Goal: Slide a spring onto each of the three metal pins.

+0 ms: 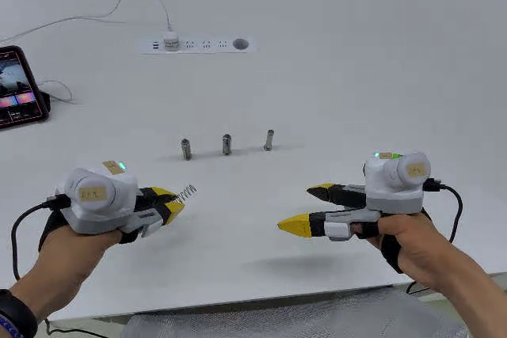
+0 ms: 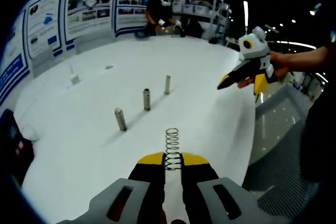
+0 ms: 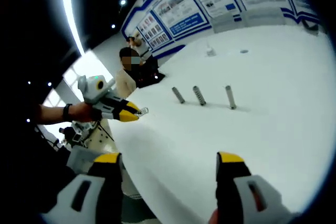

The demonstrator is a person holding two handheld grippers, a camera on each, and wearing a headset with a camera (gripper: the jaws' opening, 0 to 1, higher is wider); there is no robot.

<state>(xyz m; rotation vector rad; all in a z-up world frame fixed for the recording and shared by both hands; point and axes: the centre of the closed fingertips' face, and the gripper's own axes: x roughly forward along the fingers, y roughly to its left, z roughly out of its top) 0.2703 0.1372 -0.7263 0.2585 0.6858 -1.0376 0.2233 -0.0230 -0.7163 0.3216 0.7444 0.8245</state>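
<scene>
1. Closest to the person, the left gripper has its jaws pinched narrow on one end of a spring. The rest of the coil pokes out ahead of the tips, clear of the table.
2. The right gripper hangs at about the same depth, off to the right. Its jaws are spread wide with nothing in them.
3. Further out, three pins stand in a row. The left pin and the middle pin each wear a spring already. The right pin is bare, so that looks like the last one to do.
4. Way at the back there's a power strip, plus a phone at the left edge. Neither looks to be in the way.
5. Risk one: the grip is on just the end coils, so the spring could swivel or ping out if the squeeze shifts.
6. Risk two: the bare pin is the one farthest from the left gripper. Reaching across could clip the two finished pins. It's hard to tell whether the pins are fixed down.
7. Risk three: if the coil arrives tilted or off-centre, it'll probably snag on the pin's top and buckle instead of sliding on.
</scene>
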